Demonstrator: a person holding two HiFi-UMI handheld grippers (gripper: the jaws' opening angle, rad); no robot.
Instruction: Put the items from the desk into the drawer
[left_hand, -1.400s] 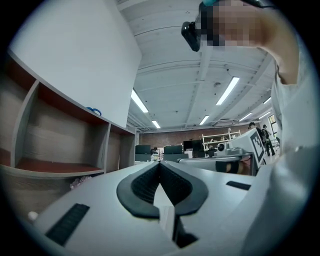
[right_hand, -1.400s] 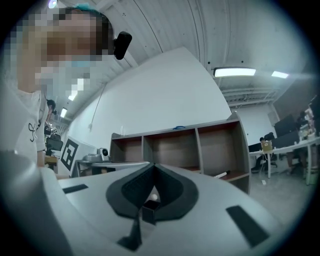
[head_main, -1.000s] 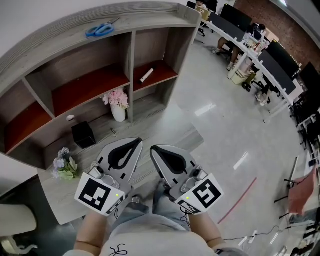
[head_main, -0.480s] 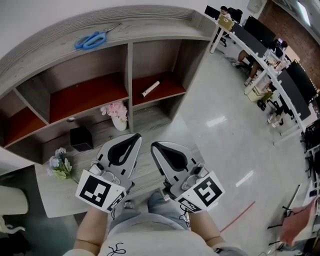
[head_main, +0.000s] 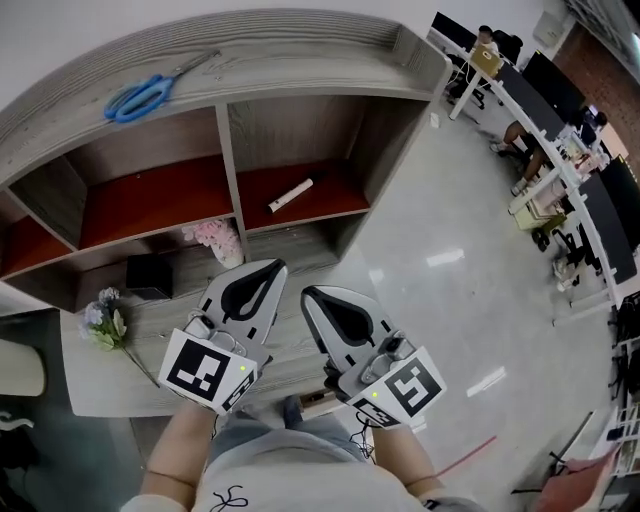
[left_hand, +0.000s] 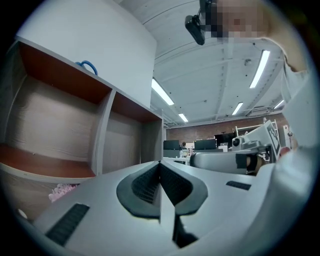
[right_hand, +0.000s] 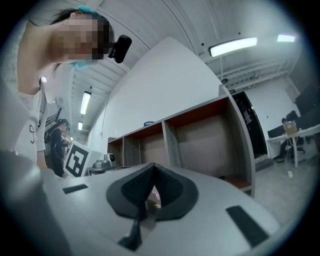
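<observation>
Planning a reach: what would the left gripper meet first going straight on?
Probably the shelf, near its right compartment; the flowers sit left of that line. Depth is unclear.

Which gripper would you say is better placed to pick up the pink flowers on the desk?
Left, probably: the left gripper lies nearest the pink flowers, the right gripper farther to their right. Both are shut and empty.
</observation>
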